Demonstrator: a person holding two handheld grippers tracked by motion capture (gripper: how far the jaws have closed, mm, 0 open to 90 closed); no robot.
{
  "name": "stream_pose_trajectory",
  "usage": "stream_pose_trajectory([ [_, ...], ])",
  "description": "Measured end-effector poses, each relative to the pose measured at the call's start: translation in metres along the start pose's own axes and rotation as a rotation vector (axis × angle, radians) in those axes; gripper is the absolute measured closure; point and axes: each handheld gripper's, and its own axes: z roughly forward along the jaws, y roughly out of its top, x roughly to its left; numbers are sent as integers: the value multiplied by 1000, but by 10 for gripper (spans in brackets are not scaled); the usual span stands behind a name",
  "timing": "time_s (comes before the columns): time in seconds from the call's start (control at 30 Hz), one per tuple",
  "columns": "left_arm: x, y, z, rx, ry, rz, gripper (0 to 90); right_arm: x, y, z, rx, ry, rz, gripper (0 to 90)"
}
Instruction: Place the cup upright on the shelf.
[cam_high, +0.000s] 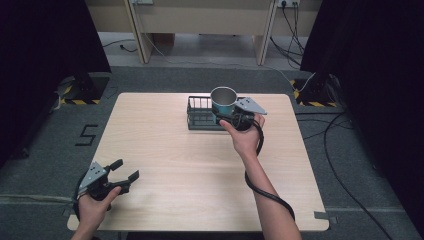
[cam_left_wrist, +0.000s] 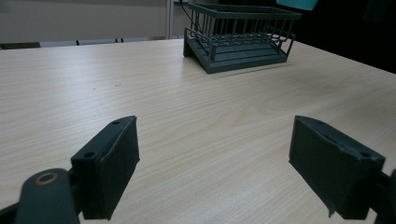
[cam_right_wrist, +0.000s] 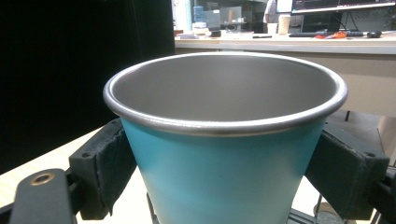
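Note:
A teal cup with a steel rim and grey inside is held upright over the right part of a dark wire rack at the table's far middle. My right gripper is shut on the cup, one jaw pressed on each side of it. The rack's wires show faintly under the cup in the right gripper view. My left gripper rests low at the table's near left corner, open, with bare wood between its jaws. The rack stands far ahead of the left gripper.
The light wooden table stands on grey carpet. Black curtains hang at both sides, with stand bases at the far left and right. Cables trail over the floor on the right. A desk stands beyond the table.

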Motion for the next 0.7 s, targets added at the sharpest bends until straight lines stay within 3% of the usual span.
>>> stream_pose_trajectory([
  [0.7,0,0,0,-1,0,-2,154,-15,11,26,13,-30,28,156],
])
